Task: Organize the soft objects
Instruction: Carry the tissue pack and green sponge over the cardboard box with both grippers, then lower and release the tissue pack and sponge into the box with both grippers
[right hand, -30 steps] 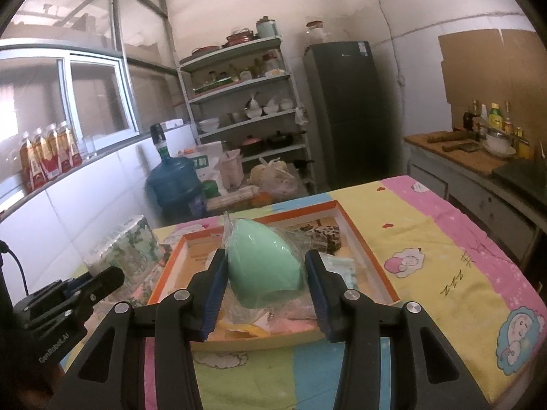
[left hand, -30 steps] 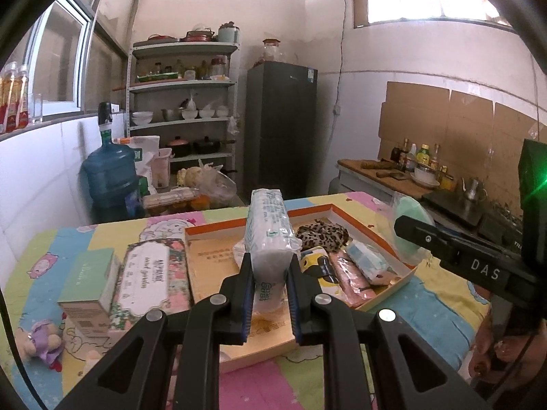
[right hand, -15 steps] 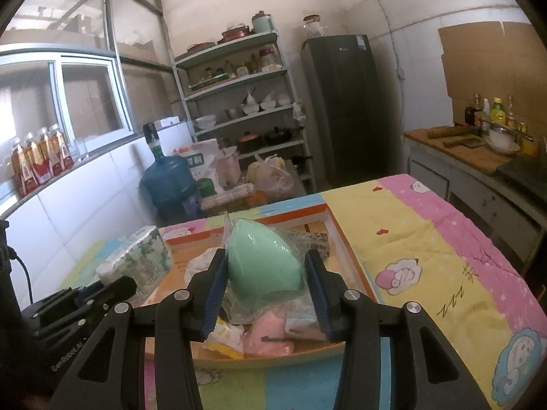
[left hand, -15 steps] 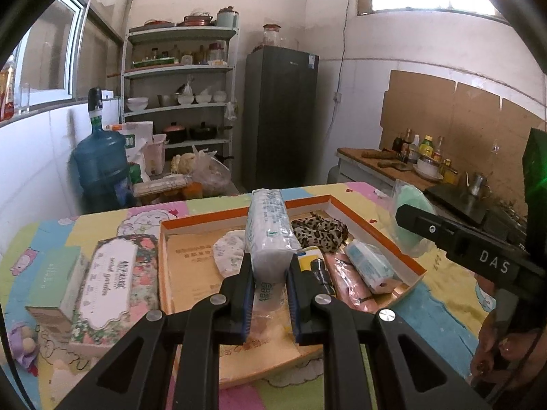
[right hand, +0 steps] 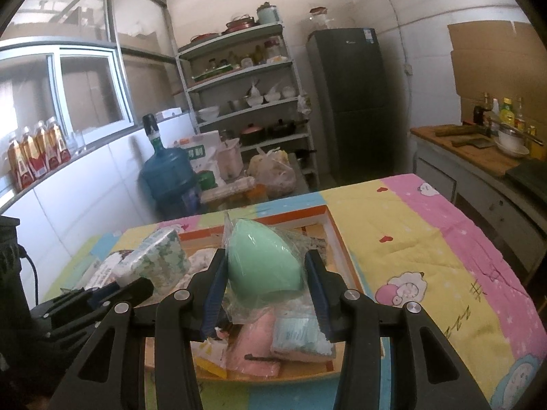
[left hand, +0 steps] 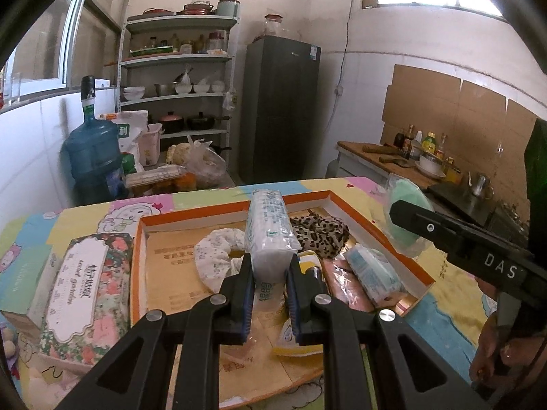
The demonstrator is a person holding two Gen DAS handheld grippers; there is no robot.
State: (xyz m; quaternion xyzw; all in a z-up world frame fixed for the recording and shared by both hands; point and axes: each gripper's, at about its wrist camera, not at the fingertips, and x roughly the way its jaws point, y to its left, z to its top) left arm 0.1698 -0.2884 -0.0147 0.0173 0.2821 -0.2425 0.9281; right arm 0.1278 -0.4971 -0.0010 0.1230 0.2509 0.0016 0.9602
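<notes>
A: Report the layout, largest item first.

B: The table (left hand: pixel 212 201), under a cartoon-print cloth, carries an orange-rimmed shallow box (left hand: pixel 345 210). Left wrist view: a floral tissue box (left hand: pixel 82 287) sits at 9 o'clock, just beside the box's wall. Inside lie a white floral pouch (left hand: pixel 218 253) and a leopard-print cloth (left hand: pixel 321 230) at 12 o'clock, and a pale blue pack (left hand: pixel 372 270) at 3 o'clock.

A: Tool states?

B: The left gripper (left hand: pixel 270 294) is clamped on a white tissue pack (left hand: pixel 270 232), held above the box interior. The right gripper (right hand: pixel 266 294) is clamped on a green sponge in clear wrap (right hand: pixel 263 259), held above the box's near half.

A: Failure modes?

B: Judgement: the sponge's loose wrap can slide between the pads, and both loads compress, so grip may slacken. The two tools work close together over one box; a collision or a release onto stacked items would let a load roll out.

A: Change against the earlier frame?

B: Both grips are unchanged. The box sits closer and lower in both views, and the tissue pack has moved further over its interior.
</notes>
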